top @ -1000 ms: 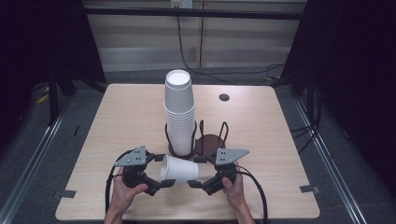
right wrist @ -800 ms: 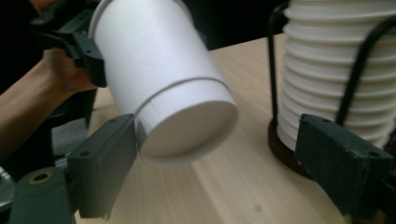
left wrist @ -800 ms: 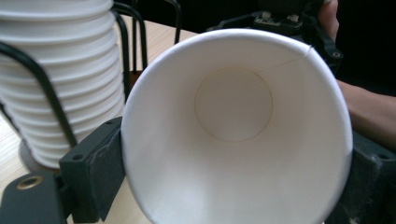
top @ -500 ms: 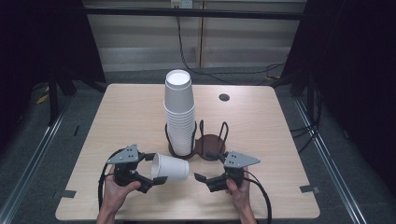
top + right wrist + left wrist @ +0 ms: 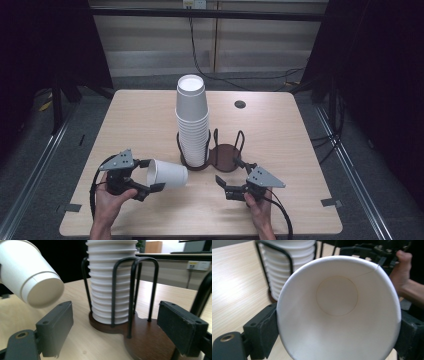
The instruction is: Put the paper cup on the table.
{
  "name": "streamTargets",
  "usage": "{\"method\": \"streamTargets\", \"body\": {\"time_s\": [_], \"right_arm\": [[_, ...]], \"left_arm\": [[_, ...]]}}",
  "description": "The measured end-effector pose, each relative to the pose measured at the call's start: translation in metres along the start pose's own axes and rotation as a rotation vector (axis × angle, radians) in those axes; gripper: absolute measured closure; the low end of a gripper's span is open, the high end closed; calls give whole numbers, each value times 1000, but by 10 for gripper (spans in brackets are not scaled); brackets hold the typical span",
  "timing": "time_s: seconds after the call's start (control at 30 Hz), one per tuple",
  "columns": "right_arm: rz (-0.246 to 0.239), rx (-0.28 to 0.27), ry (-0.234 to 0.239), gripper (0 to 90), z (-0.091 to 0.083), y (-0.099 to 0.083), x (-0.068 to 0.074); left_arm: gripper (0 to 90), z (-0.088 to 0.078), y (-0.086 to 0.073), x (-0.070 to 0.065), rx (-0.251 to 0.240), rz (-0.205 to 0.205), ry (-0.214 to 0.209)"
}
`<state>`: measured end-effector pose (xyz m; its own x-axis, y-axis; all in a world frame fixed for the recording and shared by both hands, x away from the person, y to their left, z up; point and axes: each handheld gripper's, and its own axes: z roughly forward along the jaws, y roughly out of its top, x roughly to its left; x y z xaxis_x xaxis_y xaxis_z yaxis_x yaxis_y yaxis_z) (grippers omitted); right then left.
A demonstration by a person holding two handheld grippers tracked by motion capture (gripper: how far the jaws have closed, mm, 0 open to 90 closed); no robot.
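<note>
Beside the cup rack, a paper cup was clamped sideways by the left gripper, seemingly for separate handling, while the right gripper was held open, empty.

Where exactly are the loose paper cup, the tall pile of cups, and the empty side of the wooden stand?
Loose paper cup (image 5: pixel 167 173), high view: its side wall.
Tall pile of cups (image 5: pixel 192 117), high view: mid-height of the stack.
Empty side of the stand (image 5: pixel 225 156), high view: bare brown base.

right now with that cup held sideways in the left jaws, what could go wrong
1. The left gripper pinches the paper cup near its thin rim; squeezing harder may dent it, and a loose hold may let it slip.
2. The tall stack of cups rises well above the wire holder, so a bump from the cup or the open right gripper nearby could topple it.
</note>
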<state>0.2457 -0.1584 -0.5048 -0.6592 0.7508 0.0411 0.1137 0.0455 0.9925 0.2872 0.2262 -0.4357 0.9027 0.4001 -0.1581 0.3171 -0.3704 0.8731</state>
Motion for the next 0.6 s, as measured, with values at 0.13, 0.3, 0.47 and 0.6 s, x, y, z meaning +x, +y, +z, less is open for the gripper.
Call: {"method": "streamTargets", "body": {"time_s": [0.13,0.3,0.47,0.6], "right_arm": [[-17,-1,-31,130,0,-3,1],[-32,-42,-58,125,-4,-5,3],[-10,-95,-65,124,-8,-7,1],[-1,-112,-61,124,-10,-8,1]], "left_arm": [[101,-4,1,5,39,-8,46],[99,-11,-2,6,80,-12,92],[99,-13,0,12,101,-63,141],[99,-15,7,16,114,-52,151]]}}
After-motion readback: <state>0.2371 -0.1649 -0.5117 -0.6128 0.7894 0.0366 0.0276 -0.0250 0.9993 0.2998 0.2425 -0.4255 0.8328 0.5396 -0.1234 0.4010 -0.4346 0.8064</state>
